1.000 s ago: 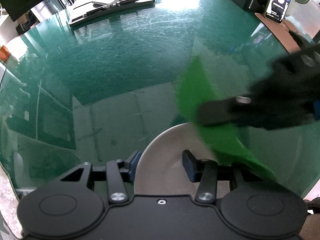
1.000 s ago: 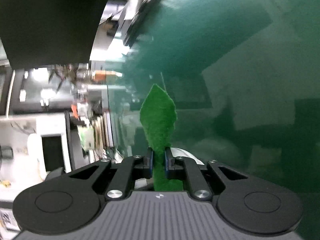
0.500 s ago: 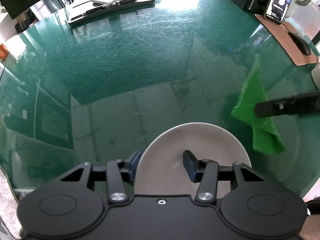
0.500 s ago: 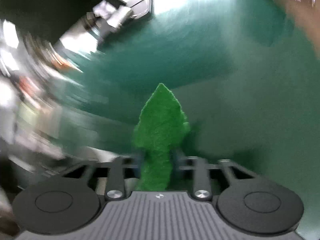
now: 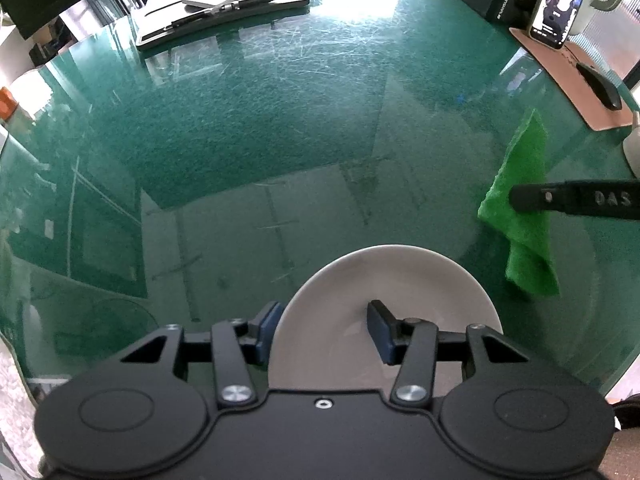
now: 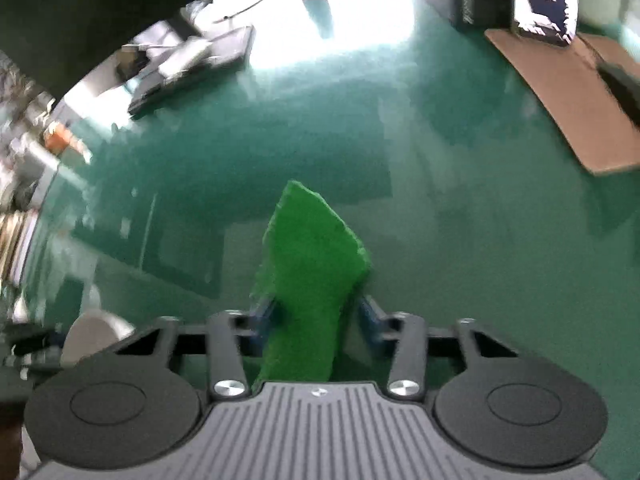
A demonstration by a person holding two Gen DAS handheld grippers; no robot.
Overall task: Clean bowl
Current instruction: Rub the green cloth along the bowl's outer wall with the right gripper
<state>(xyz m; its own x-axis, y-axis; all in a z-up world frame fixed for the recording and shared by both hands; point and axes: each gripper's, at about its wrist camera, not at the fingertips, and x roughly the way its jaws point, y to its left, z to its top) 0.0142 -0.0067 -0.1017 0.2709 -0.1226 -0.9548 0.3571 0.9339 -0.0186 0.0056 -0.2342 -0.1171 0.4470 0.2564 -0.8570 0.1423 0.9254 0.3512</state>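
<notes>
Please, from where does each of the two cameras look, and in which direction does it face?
Left wrist: sits on the left gripper, looks steeply down at the bowl between its fingers; no body shows.
Right wrist: sits on the right gripper, looks down over the green table at its green cloth.
Shared: bowl, cloth, table, phone.

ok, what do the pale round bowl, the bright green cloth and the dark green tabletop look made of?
Pale round bowl: probably glazed ceramic; smooth, soft sheen, though melamine is possible.
Bright green cloth: fuzzy fabric, likely microfibre; nap visible, drapes limp.
Dark green tabletop: glass or glossy laminate; mirror-like reflections, fine scratches.
</notes>
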